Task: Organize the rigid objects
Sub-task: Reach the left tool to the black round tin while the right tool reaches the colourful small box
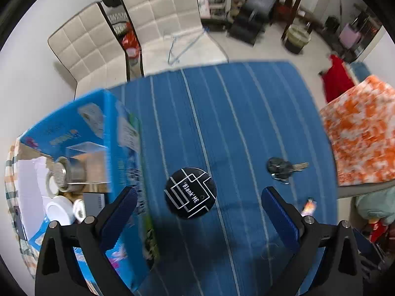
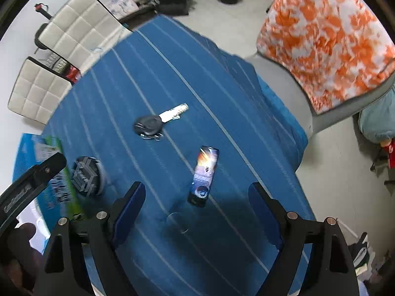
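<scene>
Both pairs of jaws stand wide apart with nothing between them, their inner faces lined with ribbed blue pads. Ahead of the left gripper (image 1: 198,206), a flat round black compact (image 1: 190,193) lies on the table, its glossy lid printed with white angular lines and small white lettering; it sits between the two fingers' lines but touches neither. Beyond the right finger lies a key (image 1: 284,168) with a rounded black plastic head, a metal blade and a small ring. Just beside the compact on the left stands an open blue cardboard box (image 1: 118,133) with printed sides; inside it are a metal tin, white round lids and pale flat packs, blurred.

From the right gripper (image 2: 197,212), a slim rectangular pack (image 2: 204,175) with a glossy colourful print lies flat on the table, just ahead of the fingers and between their lines. The key lies farther out, the compact off to the left near the box.

A blue cloth (image 2: 153,74) with thin white stripes covers the table. Two cream quilted chairs (image 1: 158,17) stand at the far edge, and an orange-and-white patterned cloth (image 2: 328,37) drapes a seat on the right.
</scene>
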A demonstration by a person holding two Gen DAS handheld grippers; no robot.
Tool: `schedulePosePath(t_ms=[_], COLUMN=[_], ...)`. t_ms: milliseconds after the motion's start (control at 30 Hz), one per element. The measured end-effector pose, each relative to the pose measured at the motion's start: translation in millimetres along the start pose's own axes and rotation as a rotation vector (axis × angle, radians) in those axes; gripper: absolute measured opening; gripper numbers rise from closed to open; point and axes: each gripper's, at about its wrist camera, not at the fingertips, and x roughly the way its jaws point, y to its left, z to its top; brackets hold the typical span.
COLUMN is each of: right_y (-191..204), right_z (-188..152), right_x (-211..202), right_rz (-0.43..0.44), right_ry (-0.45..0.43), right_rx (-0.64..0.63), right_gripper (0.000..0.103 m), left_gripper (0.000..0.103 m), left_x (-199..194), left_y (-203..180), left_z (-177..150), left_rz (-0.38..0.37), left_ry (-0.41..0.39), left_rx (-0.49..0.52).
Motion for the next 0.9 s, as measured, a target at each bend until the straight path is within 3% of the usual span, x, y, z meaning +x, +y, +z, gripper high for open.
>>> schedulePosePath(t_ms=[233,467,600,633,733,833,900], right_y=[3,3,4,4,8,17,24], right_z=[5,10,14,14,14,11,9], right_x=[27,46,60,63,79,81,81], right_rz=[-0.025,-0.048,-0.044,-0.043,-0.061,-0.102,-0.139], right_ry=[0.028,0.057,0.082,0.088,0.132,0.108,0.091], right_rx=[-0.030,-0.027,-0.007,-0.003,0.002,-0.011,-0.044], right_gripper=[0.088,0.088,0.087,0.084,0.059,0.054,0.049], left_gripper=[0.103,0.103,0.103,0.102,0.088,0.067,0.067], left_x=[62,101,100,97,89,74,69], left_y=[-18,-19,-25,-28,-39,-48,-51], left_z=[8,11,8,5,-6,-21,-31], left_rz=[0.068,0.075,0.077,0.075,0.095,0.091,0.044], left_ry=[0.107,0.213,0.165,0.153,0.125,0.090,0.106], left_rx=[0.014,0.015,0.040,0.056,0.118,0.155,0.154])
